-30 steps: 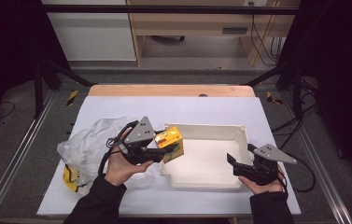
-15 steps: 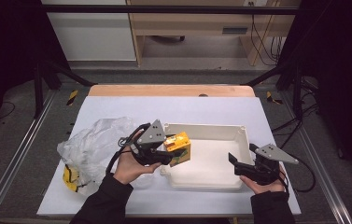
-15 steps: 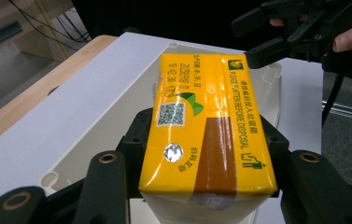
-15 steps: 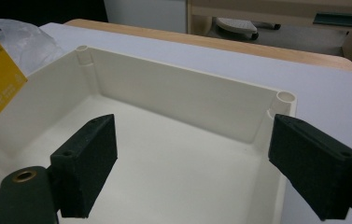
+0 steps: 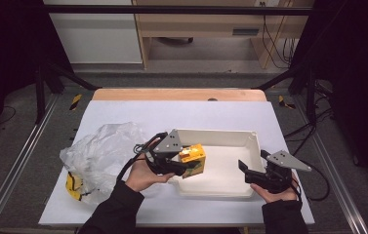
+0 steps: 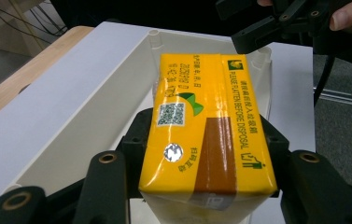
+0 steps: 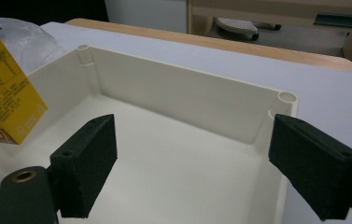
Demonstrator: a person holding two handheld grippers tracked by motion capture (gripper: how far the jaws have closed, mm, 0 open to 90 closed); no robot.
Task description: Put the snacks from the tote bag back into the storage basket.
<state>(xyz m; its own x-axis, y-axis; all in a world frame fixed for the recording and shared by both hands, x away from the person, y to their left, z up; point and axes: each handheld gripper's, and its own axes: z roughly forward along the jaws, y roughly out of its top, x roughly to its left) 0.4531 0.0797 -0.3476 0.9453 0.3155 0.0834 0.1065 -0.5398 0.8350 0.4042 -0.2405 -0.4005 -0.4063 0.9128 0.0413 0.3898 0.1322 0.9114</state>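
The table (image 5: 123, 109), covered in a pale sheet, carries a shallow white tray (image 5: 252, 141) near its middle and a crumpled clear plastic bag (image 5: 101, 151) to the tray's left. Over the tray's left end the left gripper (image 5: 187, 168) holds a yellow carton (image 5: 193, 157), jaws about half closed and pressing on its two long sides, as the left gripper view shows, with the carton (image 6: 206, 116) lying lengthwise between them and pointing along the tray (image 6: 94, 98). The right gripper (image 5: 246, 171) sits at the tray's near right corner with its jaws spread wide and nothing between them (its own view looks across the bare tray floor (image 7: 173, 158) to the far wall, with the carton's corner (image 7: 5, 93) at the left edge). The likeliest trouble, judging from here, is the carton catching the tray's left wall or corner post on the way down, which would tilt it in the jaws or tip it out onto the sheet; the glossy sides could also let it slip if the grip eases early. A sideways swing could meet the right gripper at the other end. There is room, though: the tray floor is bare between the carton and the right gripper, and the sheet beyond the far wall lies open.
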